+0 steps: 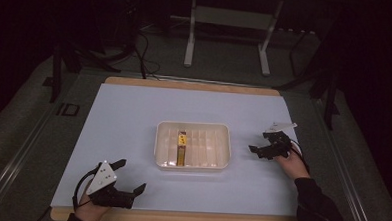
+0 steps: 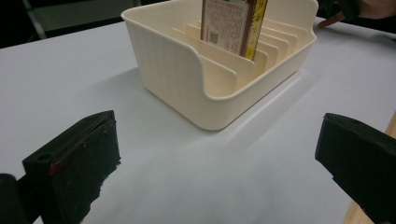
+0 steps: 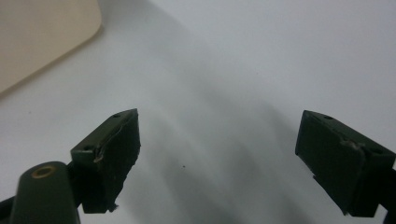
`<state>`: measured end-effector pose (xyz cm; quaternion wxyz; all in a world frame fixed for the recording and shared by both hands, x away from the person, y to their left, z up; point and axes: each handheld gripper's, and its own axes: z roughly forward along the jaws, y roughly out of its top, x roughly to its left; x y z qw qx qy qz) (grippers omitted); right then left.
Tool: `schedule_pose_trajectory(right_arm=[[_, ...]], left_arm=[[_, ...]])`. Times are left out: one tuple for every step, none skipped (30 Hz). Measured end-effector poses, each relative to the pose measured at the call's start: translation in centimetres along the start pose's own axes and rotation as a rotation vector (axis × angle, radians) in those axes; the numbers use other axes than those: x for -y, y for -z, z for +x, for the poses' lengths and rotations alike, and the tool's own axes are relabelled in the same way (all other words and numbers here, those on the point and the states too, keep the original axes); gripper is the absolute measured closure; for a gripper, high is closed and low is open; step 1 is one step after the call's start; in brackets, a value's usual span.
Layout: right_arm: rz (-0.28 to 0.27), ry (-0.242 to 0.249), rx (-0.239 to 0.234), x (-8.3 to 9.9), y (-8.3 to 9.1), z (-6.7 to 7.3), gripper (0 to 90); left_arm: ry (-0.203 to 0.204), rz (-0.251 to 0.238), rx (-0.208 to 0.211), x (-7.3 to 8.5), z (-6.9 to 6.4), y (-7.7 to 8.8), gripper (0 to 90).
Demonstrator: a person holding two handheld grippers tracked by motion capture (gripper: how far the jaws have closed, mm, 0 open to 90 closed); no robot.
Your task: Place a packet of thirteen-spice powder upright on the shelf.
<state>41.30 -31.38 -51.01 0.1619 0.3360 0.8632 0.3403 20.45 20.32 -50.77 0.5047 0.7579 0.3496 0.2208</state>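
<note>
Standing in one tray [image 1: 222, 159]: one packet [image 1: 181, 149]

The counter [image 1: 134, 113] wears a pale, bluish-white sheet across nearly its whole top, and bare wood shows as a thin strip along the far edge and again along the near edge. Grey floor [image 1: 226, 62] runs around it on every side. Behind the counter stands a white metal frame [image 1: 228, 17] on two legs, each ending in a long foot that points this way. Dark cables [image 1: 144, 55] loop across the floor to the left of that frame. A black stand [image 1: 55, 69] rises at the far left, and another dark stand [image 1: 329, 96] at the far right.
</note>
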Motion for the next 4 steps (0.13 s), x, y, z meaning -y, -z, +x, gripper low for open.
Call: schedule_pose_trajectory(right_arm=[[-0.006, -0.003, 0.000, 0.05, 0.00, -0.06, 13.9], [-0.007, -0.009, -0.003, 0.11, 0.00, -0.11, 13.9], [-0.009, -0.010, -0.002, 0.16, 0.00, -0.10, 13.9], [-0.011, -0.009, -0.001, 0.21, -0.03, -0.11, 13.9]], left_arm=[[-0.001, 0.000, 0.001, 0.00, 0.00, 0.00, 0.0], [-0.001, 0.000, 0.002, 0.00, 0.00, 0.00, 0.0], [-0.001, -0.001, 0.002, 0.00, 0.01, 0.00, 0.0], [-0.002, -0.002, 0.002, -0.01, 0.01, -0.01, 0.0]])
